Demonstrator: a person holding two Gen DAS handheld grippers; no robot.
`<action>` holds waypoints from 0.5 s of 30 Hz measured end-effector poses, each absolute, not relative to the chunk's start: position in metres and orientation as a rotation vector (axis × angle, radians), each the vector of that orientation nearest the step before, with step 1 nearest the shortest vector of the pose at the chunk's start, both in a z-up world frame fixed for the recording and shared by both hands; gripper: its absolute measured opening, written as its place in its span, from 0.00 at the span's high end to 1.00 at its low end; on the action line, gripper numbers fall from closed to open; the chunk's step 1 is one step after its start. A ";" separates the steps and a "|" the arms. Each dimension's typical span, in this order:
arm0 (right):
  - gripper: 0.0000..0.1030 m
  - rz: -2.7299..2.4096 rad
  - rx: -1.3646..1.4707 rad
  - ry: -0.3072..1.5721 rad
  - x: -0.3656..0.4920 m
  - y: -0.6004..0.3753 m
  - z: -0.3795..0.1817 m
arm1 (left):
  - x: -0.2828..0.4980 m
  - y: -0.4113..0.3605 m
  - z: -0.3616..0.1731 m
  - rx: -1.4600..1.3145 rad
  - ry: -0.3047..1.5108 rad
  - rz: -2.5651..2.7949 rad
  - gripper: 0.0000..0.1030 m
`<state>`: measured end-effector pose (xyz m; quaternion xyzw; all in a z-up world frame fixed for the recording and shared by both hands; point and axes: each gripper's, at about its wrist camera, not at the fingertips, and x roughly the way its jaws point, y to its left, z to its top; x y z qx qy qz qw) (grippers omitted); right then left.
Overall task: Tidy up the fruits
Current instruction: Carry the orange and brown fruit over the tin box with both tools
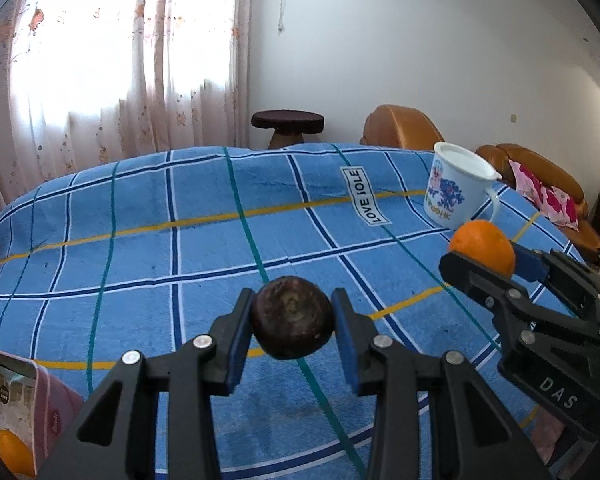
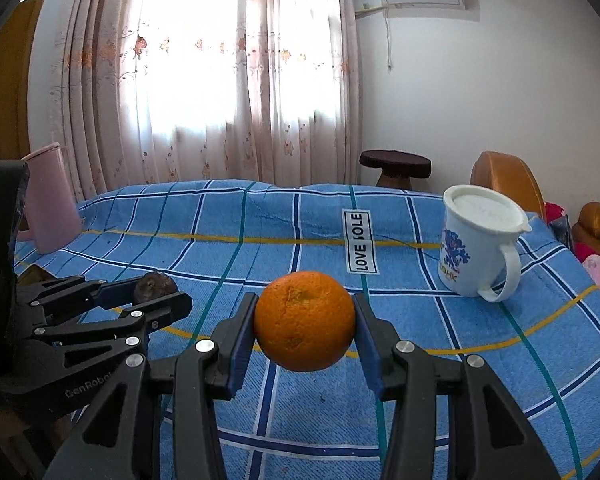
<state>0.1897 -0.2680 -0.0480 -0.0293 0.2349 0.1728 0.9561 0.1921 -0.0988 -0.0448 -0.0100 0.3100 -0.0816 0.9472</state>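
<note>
Black two-finger tongs with blue pads fill the near edge of both wrist views. Those of the left gripper [image 1: 293, 330] are clamped on a dark brown, wrinkled round fruit [image 1: 293, 317], which hangs clear above the blue checked tablecloth [image 1: 140, 248]. Those of the right gripper [image 2: 305, 326] are pressed on either side of a round orange with dimpled skin [image 2: 305, 321], also held off the cloth. In the left wrist view the right gripper shows at the right edge, the orange [image 1: 483, 249] pinched at its tip; in the right wrist view the left gripper sits at the left, near the dark fruit [image 2: 156, 286].

Far right on the cloth stands a white plastic lidded mug with a blue cartoon print [image 2: 480, 246], upright, handle turned to the right. A white label reading "LOVE" [image 2: 360, 247] lies on the cloth left of the mug. Far left stands a pale pink jug [image 2: 50, 200]. At the near left corner of the left wrist view, a second orange [image 1: 14, 454] lies inside a pink-walled container [image 1: 52, 408]. Beyond the table are sheer floral curtains [image 2: 220, 80], a dark round stool [image 2: 396, 168] and tan leather seats [image 1: 400, 126].
</note>
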 end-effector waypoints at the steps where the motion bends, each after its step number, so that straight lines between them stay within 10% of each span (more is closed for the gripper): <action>1: 0.53 0.351 -0.061 0.469 0.188 -0.268 -0.047 | 0.191 -0.099 -0.044 -0.021 0.625 -0.166 0.61; 15: 0.53 0.374 -0.093 0.399 0.165 -0.260 -0.042 | 0.158 -0.092 -0.038 -0.009 0.558 -0.154 0.61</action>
